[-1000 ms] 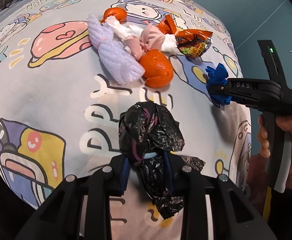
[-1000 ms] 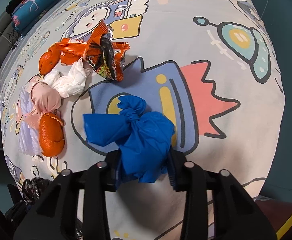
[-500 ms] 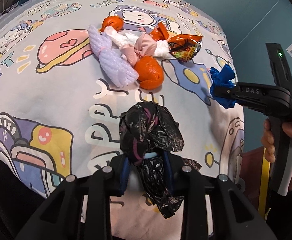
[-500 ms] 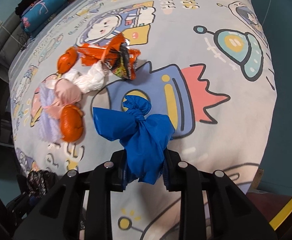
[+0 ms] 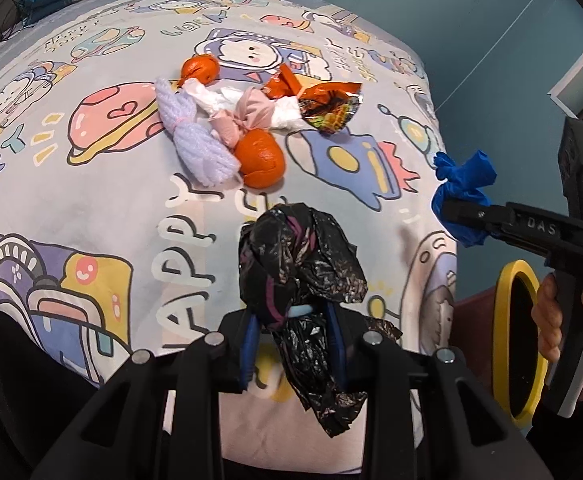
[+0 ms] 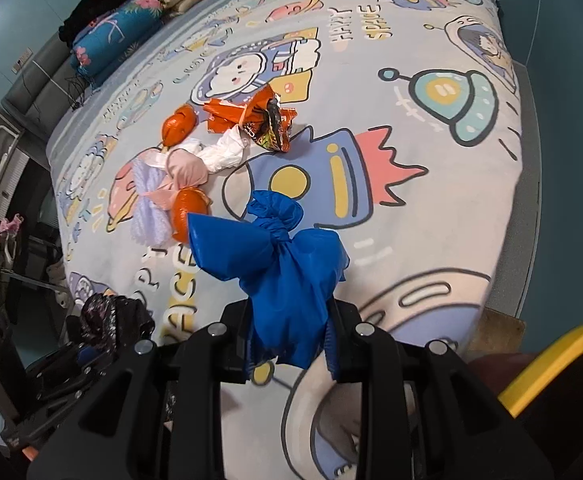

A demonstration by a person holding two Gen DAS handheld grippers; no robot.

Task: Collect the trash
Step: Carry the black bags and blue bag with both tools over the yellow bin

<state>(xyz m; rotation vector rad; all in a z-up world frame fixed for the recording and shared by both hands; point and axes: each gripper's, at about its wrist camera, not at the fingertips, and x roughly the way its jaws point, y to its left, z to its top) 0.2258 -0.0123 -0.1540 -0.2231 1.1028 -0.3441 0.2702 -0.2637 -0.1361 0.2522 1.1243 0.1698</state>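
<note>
My left gripper [image 5: 293, 346] is shut on a crumpled black plastic bag [image 5: 299, 264], held above the bed's near edge. My right gripper [image 6: 289, 338] is shut on a knotted blue plastic bag [image 6: 287, 268]; in the left wrist view that blue bag [image 5: 461, 192] hangs off the bed's right edge. On the cartoon bedsheet [image 5: 91, 208] lies a pile of trash: a lavender bag [image 5: 195, 140], a pink bag [image 5: 247, 116], white wrapping [image 5: 219, 98], two orange peels [image 5: 259, 158] and an orange snack wrapper [image 5: 323, 106]. The black bag [image 6: 109, 314] shows at lower left in the right wrist view.
A yellow-rimmed bin [image 5: 521, 344] stands beside the bed at lower right, its rim [image 6: 551, 360] also in the right wrist view. A hand [image 5: 559, 316] holds the right gripper's handle. Pillows and a folded quilt [image 6: 131, 24] lie at the bed's far end. Teal walls surround.
Both grippers have lifted away from the bed with their bags. The right one has pulled back toward the bed's right edge, and the yellow-rimmed bin has come into view.
</note>
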